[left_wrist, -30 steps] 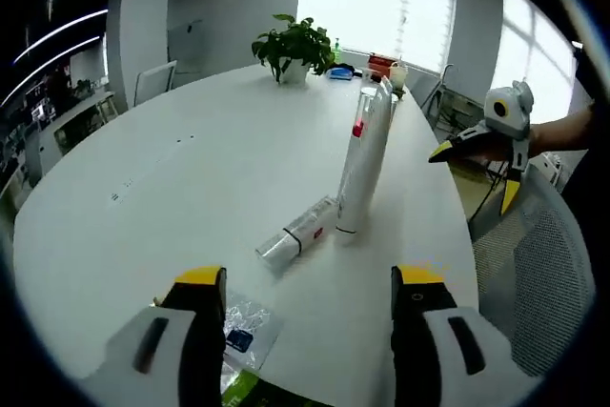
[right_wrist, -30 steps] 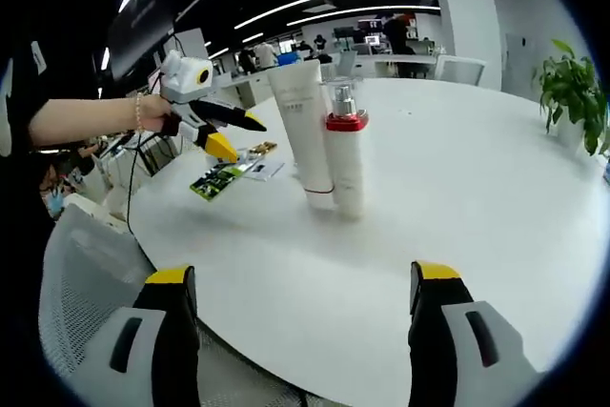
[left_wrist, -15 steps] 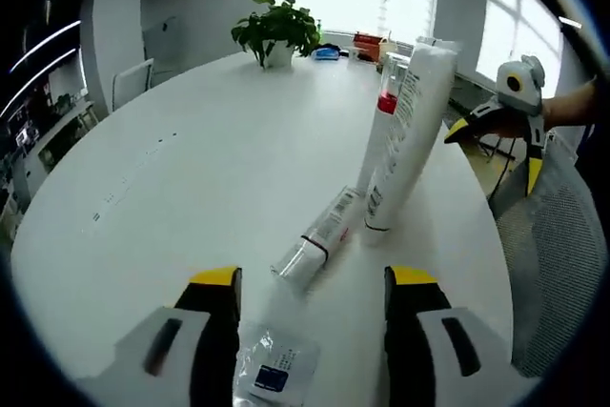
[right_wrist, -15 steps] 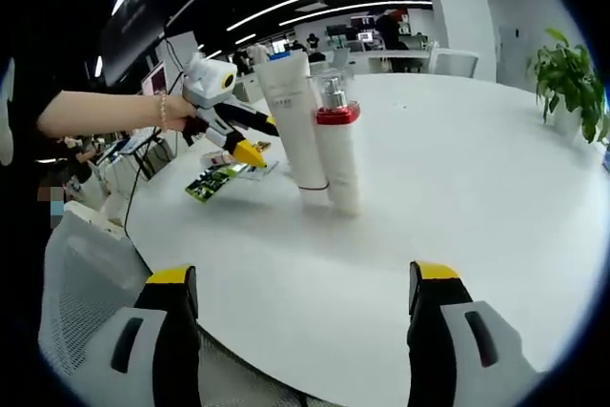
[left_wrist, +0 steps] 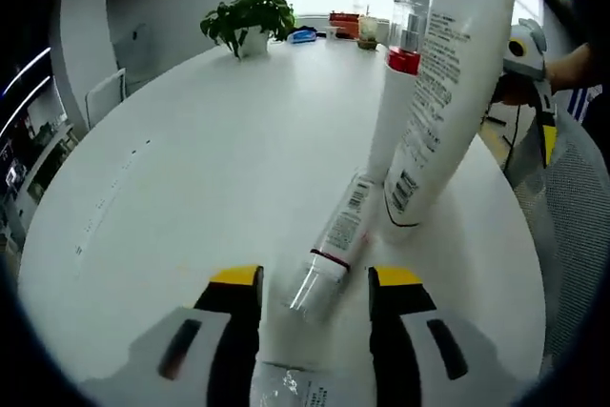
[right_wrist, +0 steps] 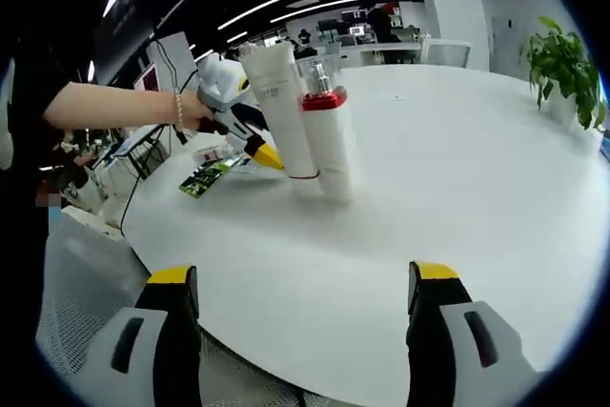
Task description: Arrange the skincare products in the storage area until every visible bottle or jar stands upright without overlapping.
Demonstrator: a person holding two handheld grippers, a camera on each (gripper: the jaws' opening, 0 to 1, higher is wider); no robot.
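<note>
A small bottle with a clear cap (left_wrist: 335,241) lies on its side on the white table (left_wrist: 191,159), cap end toward me. My left gripper (left_wrist: 315,281) is open, and the cap sits just ahead of the gap between its yellow tips. A tall white tube (left_wrist: 446,92) stands cap-down beside a pump bottle with a red collar (left_wrist: 395,92). In the right gripper view the tube (right_wrist: 277,107) and pump bottle (right_wrist: 328,140) stand together, with the left gripper (right_wrist: 250,132) behind them. My right gripper (right_wrist: 303,278) is open, well short of them, and it appears as the right gripper (left_wrist: 534,78) past the tube.
A potted plant (left_wrist: 246,16) and small items stand at the table's far end. A clear sachet (left_wrist: 291,390) lies under my left jaws. A green leaflet (right_wrist: 206,178) lies near the table edge. A mesh chair (right_wrist: 67,312) stands beside the table.
My left gripper has moved forward and low toward the lying bottle, and its jaws have narrowed a little. The right gripper has barely moved.
</note>
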